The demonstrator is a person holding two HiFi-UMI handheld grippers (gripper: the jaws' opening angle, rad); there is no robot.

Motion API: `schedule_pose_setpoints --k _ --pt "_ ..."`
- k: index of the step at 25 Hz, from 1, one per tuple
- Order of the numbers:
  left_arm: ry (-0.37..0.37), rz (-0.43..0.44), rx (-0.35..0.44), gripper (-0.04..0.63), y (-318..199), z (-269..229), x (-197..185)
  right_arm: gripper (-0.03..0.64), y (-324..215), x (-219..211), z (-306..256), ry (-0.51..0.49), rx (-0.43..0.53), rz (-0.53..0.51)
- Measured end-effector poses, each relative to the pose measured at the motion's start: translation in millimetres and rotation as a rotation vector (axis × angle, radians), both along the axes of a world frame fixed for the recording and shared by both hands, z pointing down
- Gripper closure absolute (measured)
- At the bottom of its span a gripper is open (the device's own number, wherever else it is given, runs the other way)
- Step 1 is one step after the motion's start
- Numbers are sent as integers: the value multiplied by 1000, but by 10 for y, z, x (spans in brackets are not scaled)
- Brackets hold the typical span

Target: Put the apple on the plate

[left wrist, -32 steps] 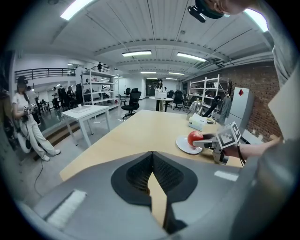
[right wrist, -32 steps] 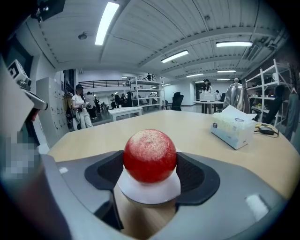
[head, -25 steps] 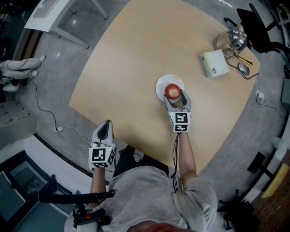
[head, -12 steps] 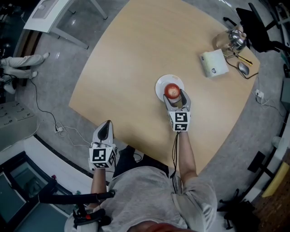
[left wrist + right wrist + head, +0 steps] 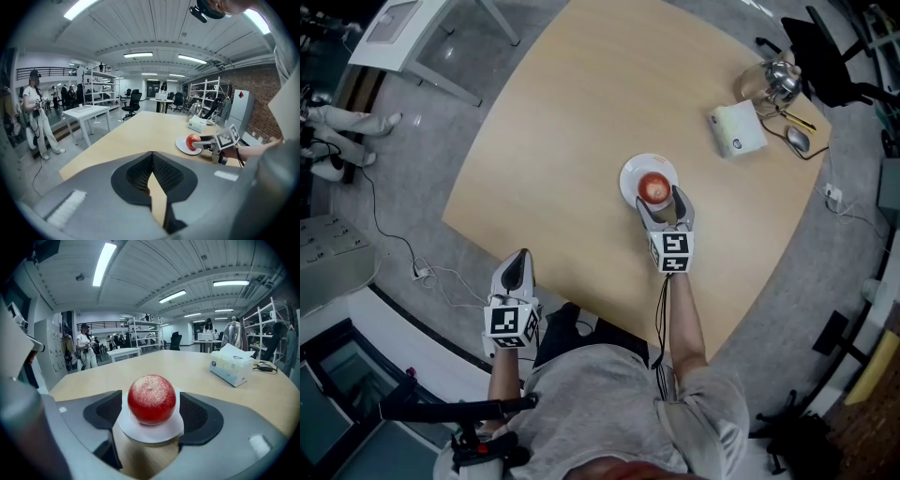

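Apple (image 5: 152,398) sits on the white plate (image 5: 140,431), near the middle of the round wooden table (image 5: 581,103). Right gripper (image 5: 666,202) is released: jaws are spread, one on each side of apple and plate, with a thin gap showing on both sides in the right gripper view, so no grip on the fruit. Left gripper (image 5: 152,160) is clenched on nothing; its pads meet at the tips. It hangs low by the table's near edge, well apart from the plate. Tissue box (image 5: 736,129) and metal kettle (image 5: 778,80) stand at the far right of the table.
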State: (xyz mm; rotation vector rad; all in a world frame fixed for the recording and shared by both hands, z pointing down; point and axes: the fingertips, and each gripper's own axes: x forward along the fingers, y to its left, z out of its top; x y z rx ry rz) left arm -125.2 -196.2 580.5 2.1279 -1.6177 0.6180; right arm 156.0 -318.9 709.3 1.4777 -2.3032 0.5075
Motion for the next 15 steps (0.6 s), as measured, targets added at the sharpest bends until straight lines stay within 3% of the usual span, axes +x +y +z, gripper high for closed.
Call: schedule_pose_setpoints --k 15 --pt "35 47 67 577 100 -166 -15 238 326 65 -413 10 58 45"
